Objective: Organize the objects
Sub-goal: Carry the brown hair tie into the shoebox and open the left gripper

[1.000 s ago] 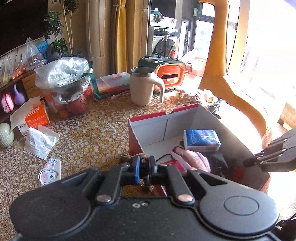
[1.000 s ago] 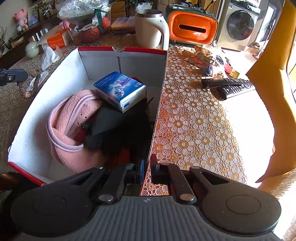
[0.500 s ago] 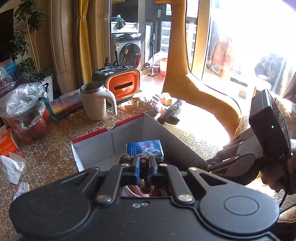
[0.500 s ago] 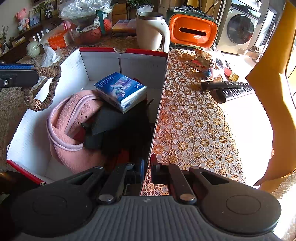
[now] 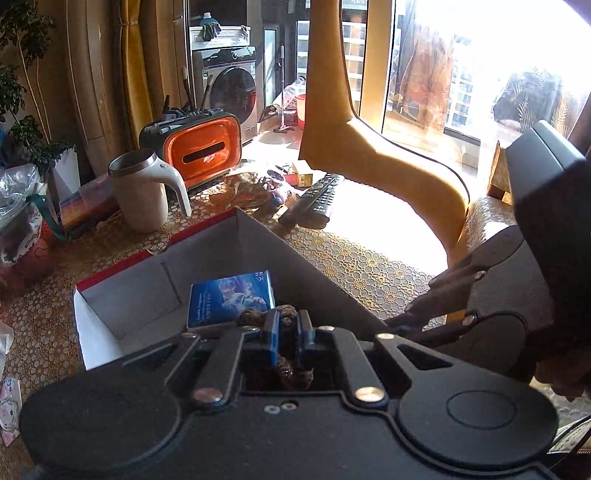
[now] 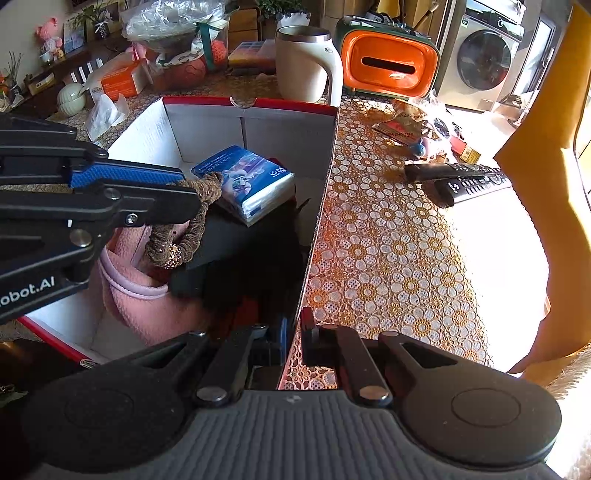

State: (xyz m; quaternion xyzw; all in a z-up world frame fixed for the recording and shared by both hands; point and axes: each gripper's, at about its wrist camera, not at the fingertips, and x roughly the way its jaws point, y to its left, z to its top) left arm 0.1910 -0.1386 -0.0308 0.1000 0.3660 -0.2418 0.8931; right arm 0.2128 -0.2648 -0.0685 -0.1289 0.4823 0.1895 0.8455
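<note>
My left gripper (image 5: 287,326) is shut on a brown braided hair tie (image 6: 192,225) with a bead; it also shows in the left wrist view (image 5: 286,363). The tie hangs over the open red-rimmed white box (image 6: 207,122). In the box lie a blue tissue pack (image 6: 245,182), a pink fabric item (image 6: 147,295) and dark items. My right gripper (image 6: 293,328) is shut on the box's near right wall (image 6: 314,236). The left gripper (image 6: 184,195) shows from the side in the right wrist view.
On the lace-patterned table (image 6: 388,240) stand a cream mug (image 6: 303,62), an orange tissue holder (image 6: 388,62), two remotes (image 6: 465,181) and snack wrappers (image 6: 406,122). A bagged bundle (image 6: 173,22) and an orange box (image 6: 118,79) sit at the back left. A yellow chair (image 5: 388,162) stands at the right.
My left gripper has carried the hair tie rightwards from the table beside the box to above the box's inside. My right gripper has stayed clamped on the box wall.
</note>
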